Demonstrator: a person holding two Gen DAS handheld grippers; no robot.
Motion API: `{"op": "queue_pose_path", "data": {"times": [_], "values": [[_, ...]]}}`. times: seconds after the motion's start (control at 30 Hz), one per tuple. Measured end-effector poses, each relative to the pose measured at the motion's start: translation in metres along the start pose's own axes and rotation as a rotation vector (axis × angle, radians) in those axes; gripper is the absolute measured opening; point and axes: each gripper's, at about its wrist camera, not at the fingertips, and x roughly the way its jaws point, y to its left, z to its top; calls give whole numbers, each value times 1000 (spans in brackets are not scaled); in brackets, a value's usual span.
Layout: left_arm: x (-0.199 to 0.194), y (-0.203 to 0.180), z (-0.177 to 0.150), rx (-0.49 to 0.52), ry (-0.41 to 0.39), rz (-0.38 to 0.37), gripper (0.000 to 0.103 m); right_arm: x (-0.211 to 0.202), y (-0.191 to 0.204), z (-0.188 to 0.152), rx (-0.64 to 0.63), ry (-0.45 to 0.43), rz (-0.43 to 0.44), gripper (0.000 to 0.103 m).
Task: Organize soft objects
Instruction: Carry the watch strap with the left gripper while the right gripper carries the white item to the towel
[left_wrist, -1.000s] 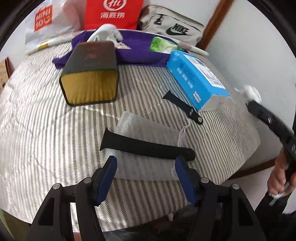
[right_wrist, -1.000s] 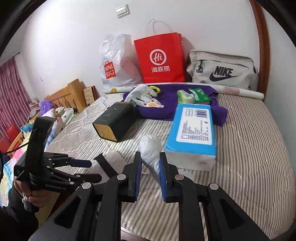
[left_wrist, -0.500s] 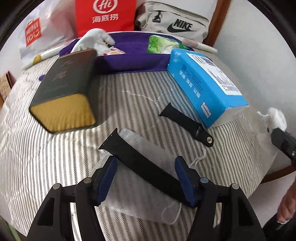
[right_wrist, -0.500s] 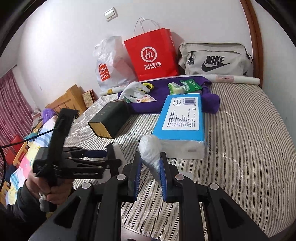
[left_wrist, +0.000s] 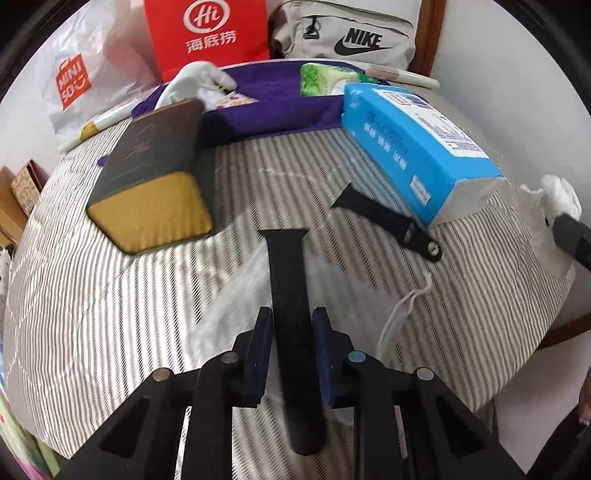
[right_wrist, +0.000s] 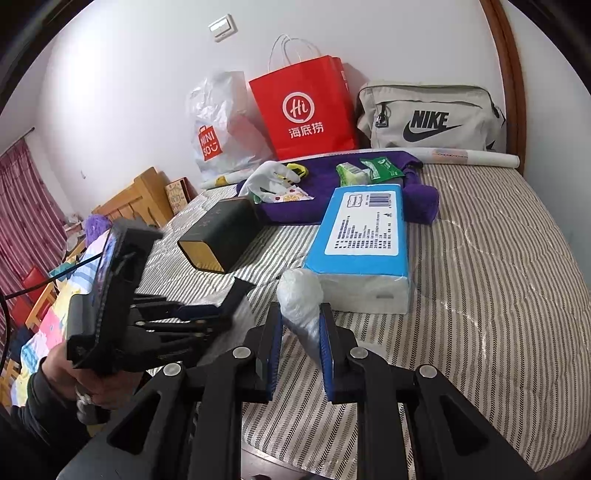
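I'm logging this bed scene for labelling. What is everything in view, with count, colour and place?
watch strap: 2, black; one between the left pads, one by the tissue pack
mesh pouch: 1, white, under the held strap
tissue pack: 1, blue, mid-bed
box: 1, dark with gold end, left of pack
towel: 1, purple, far end
bags: red, white, grey, against wall
plastic wad: 1, white
left hand-held gripper: closing on strap
right hand-held gripper: shut on wad

Even daylight, strong fisheye warp
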Motion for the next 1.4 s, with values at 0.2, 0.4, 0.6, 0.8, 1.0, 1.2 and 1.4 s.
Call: {"op": "queue_pose_path", "data": {"times": [0.2,0.4,0.6,0.8,1.0,1.2,1.4], "values": [[2,-7,-3,16,-31,5,28,-1,1,-1,-4,1,-5,19],[3,-11,-3,30,-48,-16,21,4,-5,-9,-4,35,-29,19],[6,-12,-3,29,-86,-14,21,21,-17,-21,5,93,-83,19],[6,-8,-2,24,-95,-39,19,37,-23,-27,19,139,-89,19],[0,1,-5,-7,-87,-76,19,47,-23,-30,27,176,-93,19],[-13,11,-7,-41,-107,-95,19,44,-18,-28,29,177,-98,19],[-30,26,-7,-81,-133,-103,19,43,-9,-20,12,171,-90,18]]}}
